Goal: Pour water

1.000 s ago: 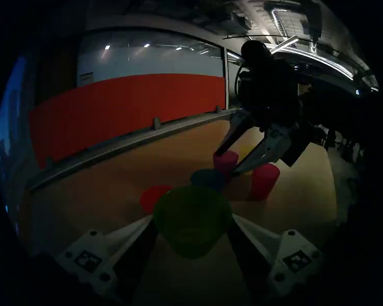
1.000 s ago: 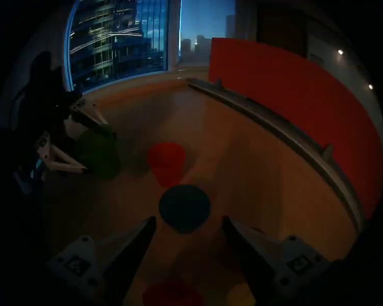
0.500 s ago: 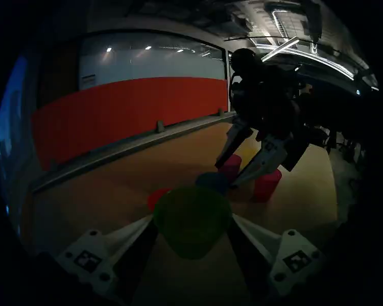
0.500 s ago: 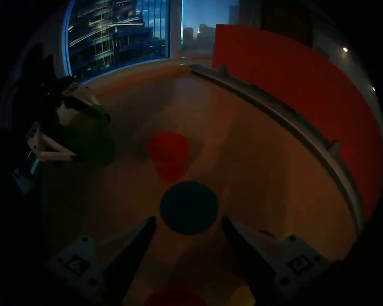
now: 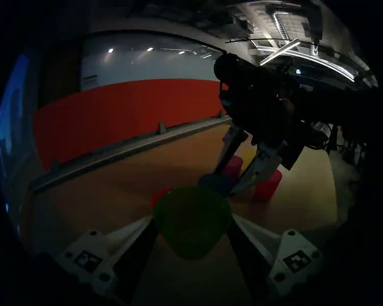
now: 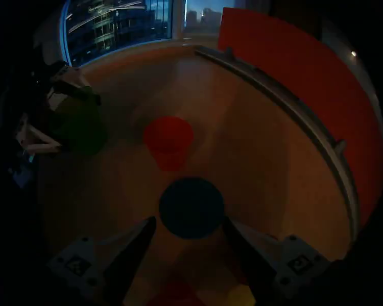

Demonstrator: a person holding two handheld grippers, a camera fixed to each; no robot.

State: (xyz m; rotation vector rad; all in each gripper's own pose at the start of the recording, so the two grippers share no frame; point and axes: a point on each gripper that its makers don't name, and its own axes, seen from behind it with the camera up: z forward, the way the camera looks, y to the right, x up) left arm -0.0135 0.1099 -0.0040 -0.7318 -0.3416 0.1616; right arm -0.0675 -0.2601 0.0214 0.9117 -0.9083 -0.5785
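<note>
Nearest cup (image 5: 191, 232) sits in the left gripper (image 5: 191, 220), second cup (image 5: 160, 196) on the table (image 5: 115, 178) right behind it, third cup (image 5: 212, 183) farther back at the right gripper (image 5: 225, 181).

My jaws stand apart over the desk (image 6: 273, 168), a blue cup (image 6: 191, 206) between their tips, a red cup (image 6: 168, 140) beyond it, a green cup (image 6: 79, 127) far left.

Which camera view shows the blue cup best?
The right gripper view: the blue cup lies whole near the middle, seen from above, between the fingers of the right gripper. The left gripper view shows it small and dark, partly hidden behind the green cup that the left gripper holds.
</note>
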